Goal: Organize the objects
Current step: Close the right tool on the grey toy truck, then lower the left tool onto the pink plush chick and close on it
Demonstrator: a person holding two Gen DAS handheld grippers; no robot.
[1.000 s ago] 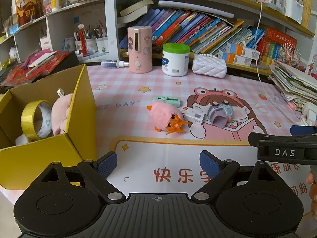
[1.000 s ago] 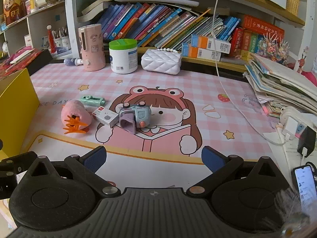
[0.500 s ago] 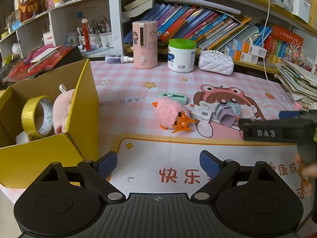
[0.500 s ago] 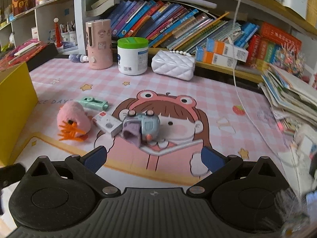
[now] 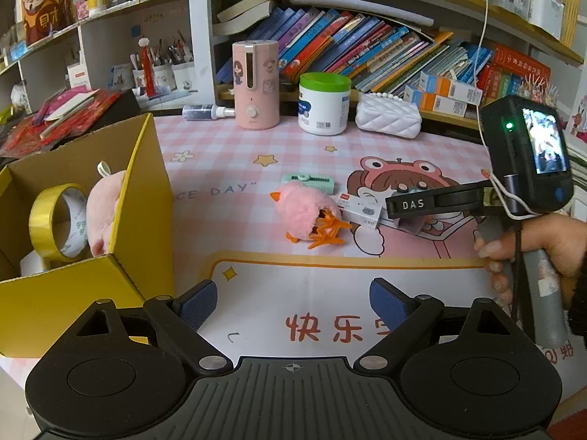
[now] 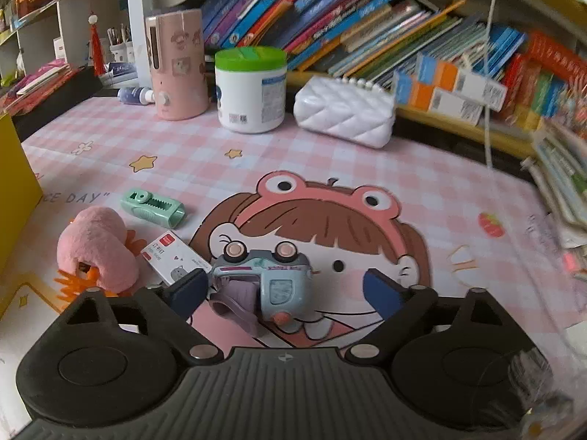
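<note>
The right gripper (image 6: 284, 288), jaws just narrowing but still apart, straddles the small pale-blue plastic toy car (image 6: 262, 280) on the pink cartoon mat (image 6: 367, 168). Centre it before squeezing; the white staple box (image 6: 172, 256) lies just left. Farther left, the open yellow cardboard box (image 5: 143, 190) waits.
</note>
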